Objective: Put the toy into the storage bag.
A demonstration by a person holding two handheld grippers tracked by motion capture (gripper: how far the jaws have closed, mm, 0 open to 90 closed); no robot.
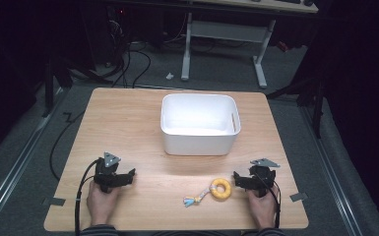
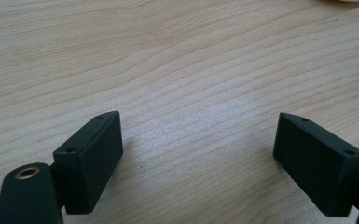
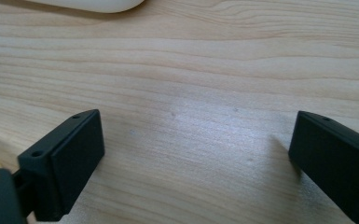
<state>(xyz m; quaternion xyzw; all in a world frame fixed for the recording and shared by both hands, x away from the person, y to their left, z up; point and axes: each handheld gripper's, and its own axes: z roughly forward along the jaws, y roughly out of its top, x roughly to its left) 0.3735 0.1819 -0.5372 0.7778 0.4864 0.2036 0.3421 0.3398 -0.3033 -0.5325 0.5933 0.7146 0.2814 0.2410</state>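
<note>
Pale matt wood-grain table [image 1: 128, 123], smooth white plastic bin [image 1: 199, 140], matt black jaws.

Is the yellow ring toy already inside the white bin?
No, the yellow ring toy lies on the table, on the near side of the white bin.

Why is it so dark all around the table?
In the high view, light falls on the table and white bin while the room stays dim; in both gripper views the wood has a soft pale glare patch, and the near black fingers look slightly blurry.
</note>
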